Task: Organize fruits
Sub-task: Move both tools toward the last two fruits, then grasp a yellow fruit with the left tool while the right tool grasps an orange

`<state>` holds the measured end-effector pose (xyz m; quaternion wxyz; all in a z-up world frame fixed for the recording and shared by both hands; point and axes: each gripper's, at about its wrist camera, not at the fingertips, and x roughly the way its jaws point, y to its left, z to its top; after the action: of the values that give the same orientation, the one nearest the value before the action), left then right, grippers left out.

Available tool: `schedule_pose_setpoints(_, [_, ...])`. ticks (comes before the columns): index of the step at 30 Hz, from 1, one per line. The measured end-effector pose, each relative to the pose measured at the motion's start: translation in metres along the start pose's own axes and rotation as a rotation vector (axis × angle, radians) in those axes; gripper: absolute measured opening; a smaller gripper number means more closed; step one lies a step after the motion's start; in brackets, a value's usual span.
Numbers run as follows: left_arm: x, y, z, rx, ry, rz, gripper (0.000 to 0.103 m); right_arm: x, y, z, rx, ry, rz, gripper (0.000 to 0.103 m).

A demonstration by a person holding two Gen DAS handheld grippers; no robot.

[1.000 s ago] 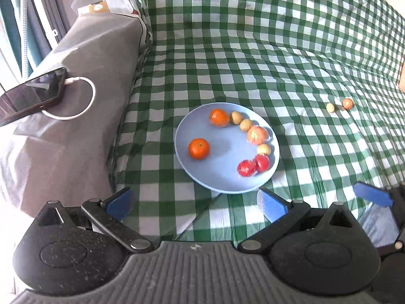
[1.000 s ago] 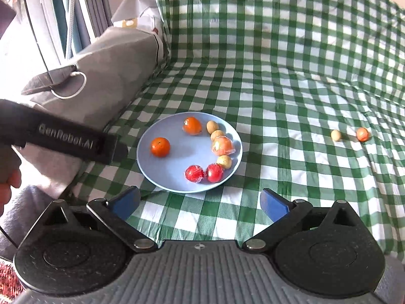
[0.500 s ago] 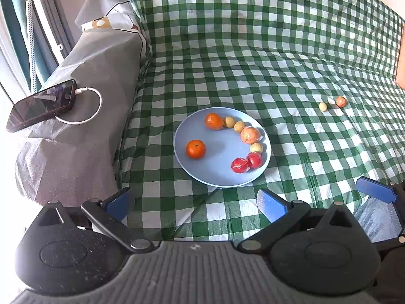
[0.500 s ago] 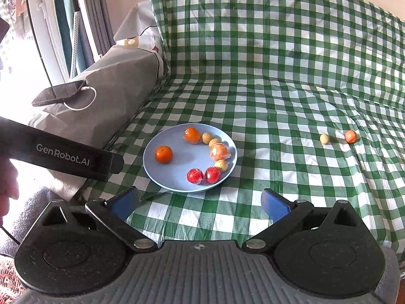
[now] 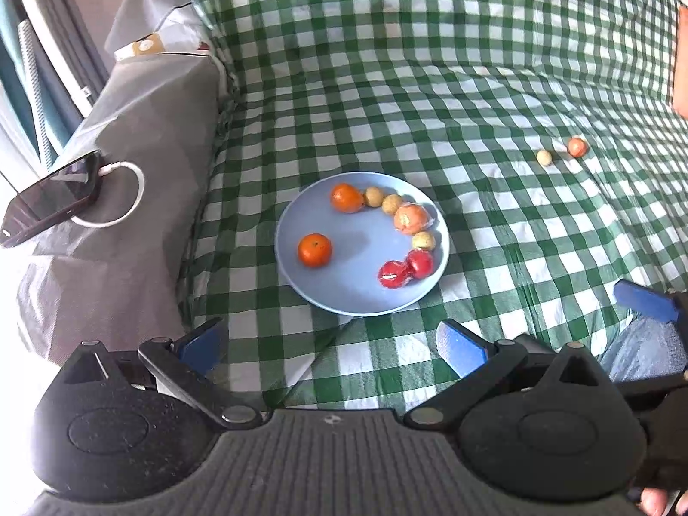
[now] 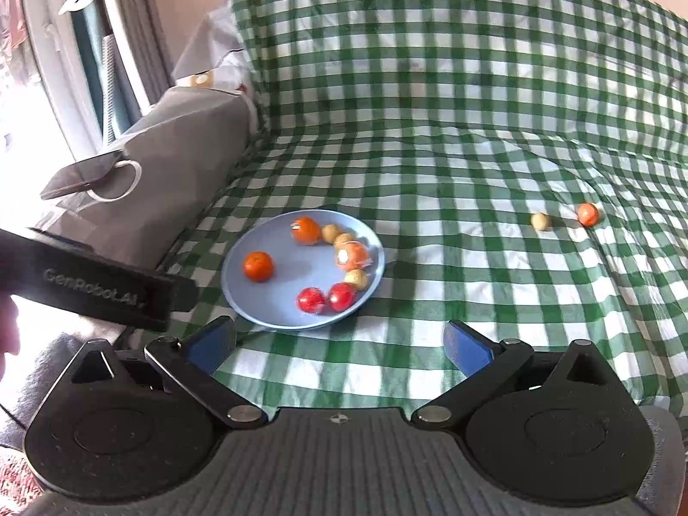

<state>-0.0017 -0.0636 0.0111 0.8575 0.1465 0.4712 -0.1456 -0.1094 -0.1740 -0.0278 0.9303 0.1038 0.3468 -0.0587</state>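
Fruits sit unchanged on the blue plate [image 5: 301, 292] near the left edge of the checked cloth [image 5: 430, 86]; both views have pulled back. Left gripper [image 5: 331, 339] and right gripper [image 6: 339, 339] hang empty, fingers spread. Red fruits [image 5: 404, 268] look wrapped, type unclear. Pale ball [image 6: 540, 221] and orange ball [image 6: 588, 214] lie well apart toward the right edge. Phone [image 5: 47, 202] rests on the grey cushion [image 5: 129, 137].
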Motion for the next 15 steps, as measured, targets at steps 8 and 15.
schedule_pose_setpoints(8, [0.035,-0.065,0.043,0.096,0.021,-0.063,0.103,0.004,-0.087,-0.001,0.125,-0.031,-0.176,0.102])
schedule_pose_setpoints(15, [0.094,-0.147,0.103,0.146,-0.021,-0.158,0.103,0.031,-0.190,0.014,0.217,-0.084,-0.347,0.102])
